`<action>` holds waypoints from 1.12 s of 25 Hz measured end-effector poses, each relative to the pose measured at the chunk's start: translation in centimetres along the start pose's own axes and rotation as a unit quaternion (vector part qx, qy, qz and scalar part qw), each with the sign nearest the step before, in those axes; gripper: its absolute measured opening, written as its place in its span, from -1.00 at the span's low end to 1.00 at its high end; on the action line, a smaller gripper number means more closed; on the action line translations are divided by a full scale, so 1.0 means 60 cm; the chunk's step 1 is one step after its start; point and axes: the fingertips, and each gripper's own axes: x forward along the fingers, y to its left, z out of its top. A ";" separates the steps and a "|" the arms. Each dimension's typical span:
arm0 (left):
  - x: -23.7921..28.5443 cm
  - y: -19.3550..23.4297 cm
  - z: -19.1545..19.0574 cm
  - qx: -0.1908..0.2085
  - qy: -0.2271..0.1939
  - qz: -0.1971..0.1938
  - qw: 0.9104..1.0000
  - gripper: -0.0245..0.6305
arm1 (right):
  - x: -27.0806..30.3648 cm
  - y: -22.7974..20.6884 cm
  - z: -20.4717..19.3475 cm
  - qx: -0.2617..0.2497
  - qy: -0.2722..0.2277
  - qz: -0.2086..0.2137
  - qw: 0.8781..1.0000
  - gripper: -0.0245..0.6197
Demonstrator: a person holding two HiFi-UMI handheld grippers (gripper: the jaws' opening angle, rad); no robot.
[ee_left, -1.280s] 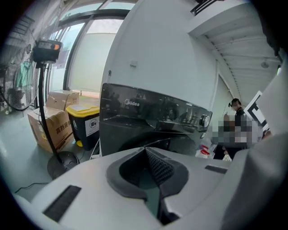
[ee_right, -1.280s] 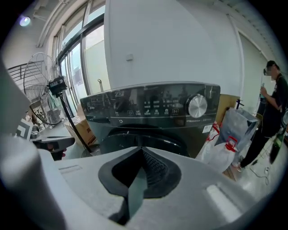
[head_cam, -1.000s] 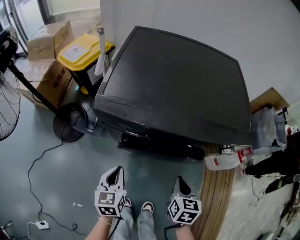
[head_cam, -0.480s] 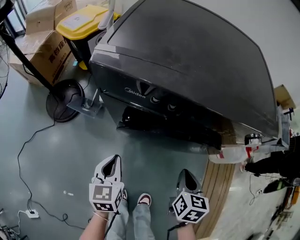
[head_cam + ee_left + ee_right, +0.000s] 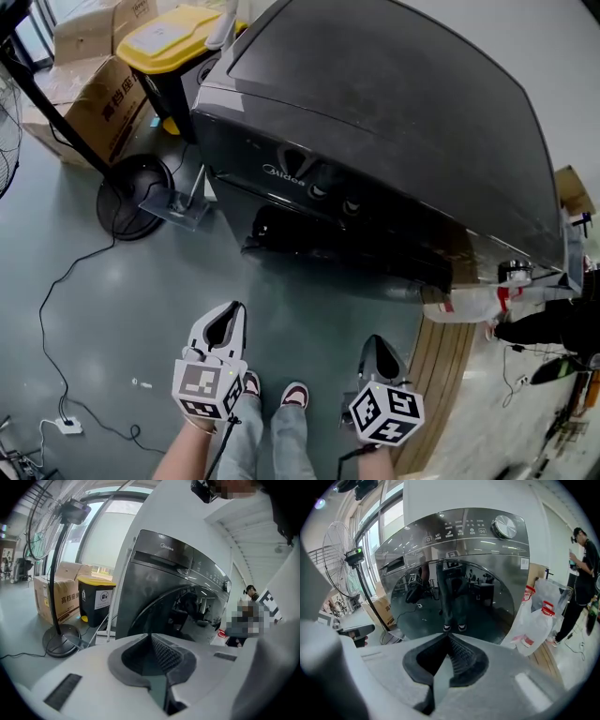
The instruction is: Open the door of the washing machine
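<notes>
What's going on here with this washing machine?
A person stands facing a dark Midea front-loading washing machine, holding a tool in each hand. The left tool and the right tool are both shut and empty, held low in front of the machine and apart from it. The round door is closed, and neither tool touches it.

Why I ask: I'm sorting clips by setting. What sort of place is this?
Probably a storeroom or workshop, not a home laundry: the washing machine stands on a bare grey floor beside cardboard boxes, a pedestal fan and a yellow-lidded bin.
</notes>
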 end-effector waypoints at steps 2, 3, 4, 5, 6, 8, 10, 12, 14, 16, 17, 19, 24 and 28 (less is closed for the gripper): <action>0.003 -0.002 0.001 0.010 0.002 -0.010 1.000 -0.90 | -0.002 0.001 -0.001 0.001 0.000 -0.002 1.000 -0.91; 0.005 -0.003 0.004 0.016 0.003 -0.016 1.000 -0.90 | -0.003 0.001 -0.001 0.003 0.000 -0.003 1.000 -0.91; 0.006 -0.004 0.007 0.021 0.005 -0.022 1.000 -0.90 | -0.003 0.000 -0.001 0.004 0.000 -0.004 1.000 -0.91; 0.008 -0.006 0.011 0.025 0.007 -0.029 0.999 -0.89 | -0.004 -0.001 -0.002 0.005 0.000 -0.006 1.000 -0.91; 0.010 -0.008 0.014 0.029 0.011 -0.035 0.999 -0.74 | -0.005 -0.003 -0.003 0.007 0.001 -0.008 1.000 -0.91; 0.014 -0.010 0.019 0.044 0.018 -0.045 0.998 -0.53 | -0.007 -0.007 -0.004 0.010 0.003 -0.011 1.000 -0.91; 0.020 -0.011 0.027 0.066 0.024 -0.054 0.996 -0.53 | -0.009 -0.011 -0.004 0.016 0.005 -0.015 1.000 -0.91; 0.028 -0.010 0.034 0.089 0.029 -0.065 0.994 -0.53 | -0.008 -0.012 -0.004 0.022 0.007 -0.018 1.000 -0.91; 0.037 -0.010 0.045 0.108 0.034 -0.080 0.990 -0.48 | -0.006 -0.011 -0.002 0.026 0.009 -0.020 0.999 -0.91; 0.049 -0.011 0.055 0.122 0.041 -0.095 0.987 -0.45 | -0.006 -0.010 0.002 0.024 0.010 -0.023 0.999 -0.91; 0.055 -0.011 0.059 0.128 0.044 -0.102 0.986 -0.44 | -0.006 -0.010 0.004 0.022 0.010 -0.025 0.999 -0.91; 0.067 -0.011 0.068 0.142 0.048 -0.113 0.982 -0.42 | -0.007 -0.010 0.009 0.020 0.011 -0.029 0.999 -0.91; 0.097 -0.022 0.085 0.211 0.048 -0.153 0.964 -0.32 | -0.012 -0.015 0.016 0.032 0.011 -0.039 0.999 -0.91; 0.115 -0.028 0.095 0.227 0.054 -0.183 0.955 -0.32 | -0.017 -0.021 0.014 0.040 0.015 -0.046 0.998 -0.91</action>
